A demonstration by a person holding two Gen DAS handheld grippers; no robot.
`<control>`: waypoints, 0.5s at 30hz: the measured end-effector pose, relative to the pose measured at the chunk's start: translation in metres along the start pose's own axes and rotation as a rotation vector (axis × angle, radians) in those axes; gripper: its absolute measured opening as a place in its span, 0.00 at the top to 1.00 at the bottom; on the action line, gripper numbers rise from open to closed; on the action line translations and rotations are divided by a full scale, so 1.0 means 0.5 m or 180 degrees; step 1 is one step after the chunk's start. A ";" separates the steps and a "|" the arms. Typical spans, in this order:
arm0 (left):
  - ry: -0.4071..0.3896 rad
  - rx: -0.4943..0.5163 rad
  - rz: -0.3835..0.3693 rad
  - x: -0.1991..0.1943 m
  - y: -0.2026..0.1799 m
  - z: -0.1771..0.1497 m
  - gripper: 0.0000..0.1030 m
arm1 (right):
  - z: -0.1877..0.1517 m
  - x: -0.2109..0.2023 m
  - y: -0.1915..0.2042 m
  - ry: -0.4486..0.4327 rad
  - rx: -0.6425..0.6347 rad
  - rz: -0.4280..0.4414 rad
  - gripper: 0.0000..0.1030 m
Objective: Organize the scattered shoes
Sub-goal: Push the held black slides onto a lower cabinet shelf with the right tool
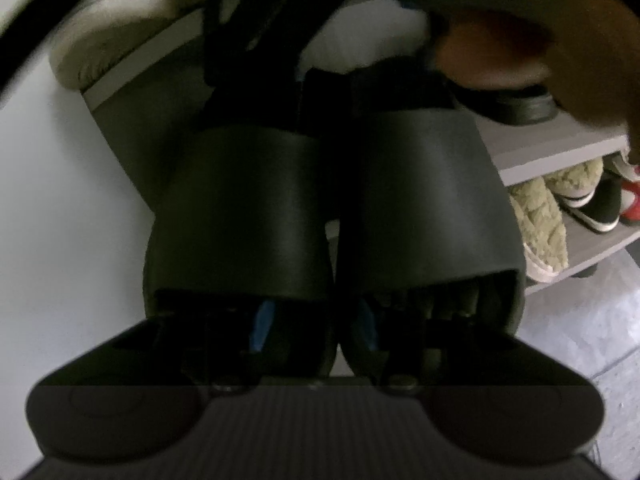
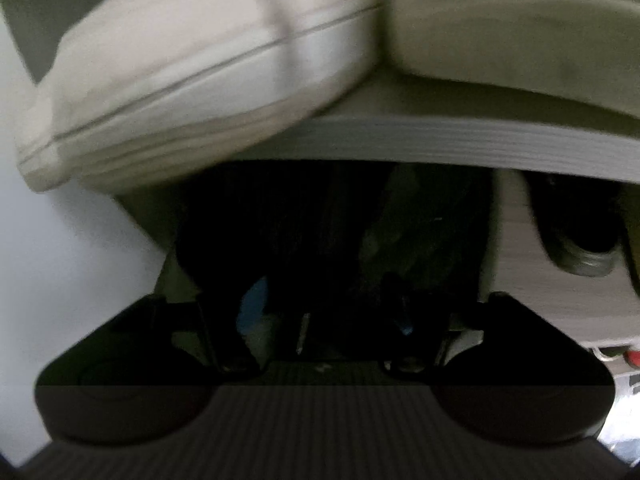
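Holding the pair of black slides [image 1: 328, 200] in the left gripper [image 1: 334, 216], I have one finger tucked under each strap. The jaws are narrow and pinch the two inner edges together. The pair hangs just in front of the grey rack [image 1: 560, 152], about level with its top shelf and not yet set down.

The right gripper [image 2: 328, 240] sits close under the lip of the top shelf, jaws fairly wide. It is dark there, but I make out nothing gripped between them.

My worries from here:
- That pinch catches only thin strap edges, so a tilt or a bump on the shelf could let one slide drop.
- The slides fill most of my left view, so I would be placing them nearly blind.
- A white sneaker [image 2: 192, 72] overhangs the shelf edge right above the right gripper, and lifting carelessly could knock it off.
- A brown shoe [image 1: 504, 80] already sits where the slides seem headed. Pushing in there could shove it back or crowd the slippers [image 1: 544, 216] on the lower shelf.
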State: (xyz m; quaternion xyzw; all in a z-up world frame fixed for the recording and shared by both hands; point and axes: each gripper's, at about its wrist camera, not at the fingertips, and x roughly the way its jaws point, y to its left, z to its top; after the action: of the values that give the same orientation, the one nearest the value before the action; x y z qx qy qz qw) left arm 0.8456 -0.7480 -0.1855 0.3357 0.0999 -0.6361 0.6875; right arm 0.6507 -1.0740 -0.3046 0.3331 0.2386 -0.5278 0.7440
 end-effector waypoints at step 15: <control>-0.0122 0.0100 -0.0088 0.038 0.007 0.051 0.55 | -0.070 -0.155 0.017 -0.0221 0.0535 -0.0001 0.23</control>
State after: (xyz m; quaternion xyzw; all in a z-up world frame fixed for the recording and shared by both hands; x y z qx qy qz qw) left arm 0.8449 -0.7787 -0.1756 0.3327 0.0813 -0.6534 0.6751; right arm 0.6333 -0.9973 -0.2711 0.3758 0.1676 -0.5573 0.7212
